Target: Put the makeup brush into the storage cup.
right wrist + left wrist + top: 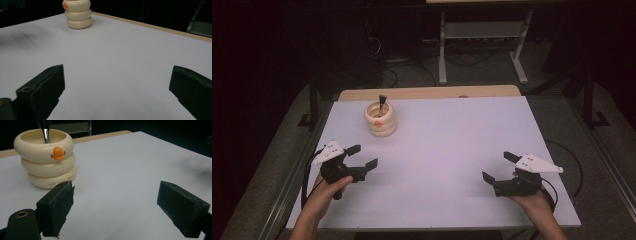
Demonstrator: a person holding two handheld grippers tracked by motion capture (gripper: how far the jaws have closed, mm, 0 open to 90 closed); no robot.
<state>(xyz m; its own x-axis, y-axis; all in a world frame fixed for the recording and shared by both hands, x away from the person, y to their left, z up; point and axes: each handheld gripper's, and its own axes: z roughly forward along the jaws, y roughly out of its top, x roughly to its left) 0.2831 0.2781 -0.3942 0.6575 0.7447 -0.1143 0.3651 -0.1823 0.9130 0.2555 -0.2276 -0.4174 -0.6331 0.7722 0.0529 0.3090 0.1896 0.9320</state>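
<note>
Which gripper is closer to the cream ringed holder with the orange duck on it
Left. The left gripper sits open just in front of the holder, while the right gripper is open far across the table.

The cream ringed holder [47, 157], standing near the far left corner of the table [130, 170], bears small orange capital letters along its lowest ring; in the left gripper view they begin "THE", and the rest is too small to make out (perhaps "JUST" next, though uncertain). An orange duck-bill emblem [58, 153] sits on its top ring.
</note>
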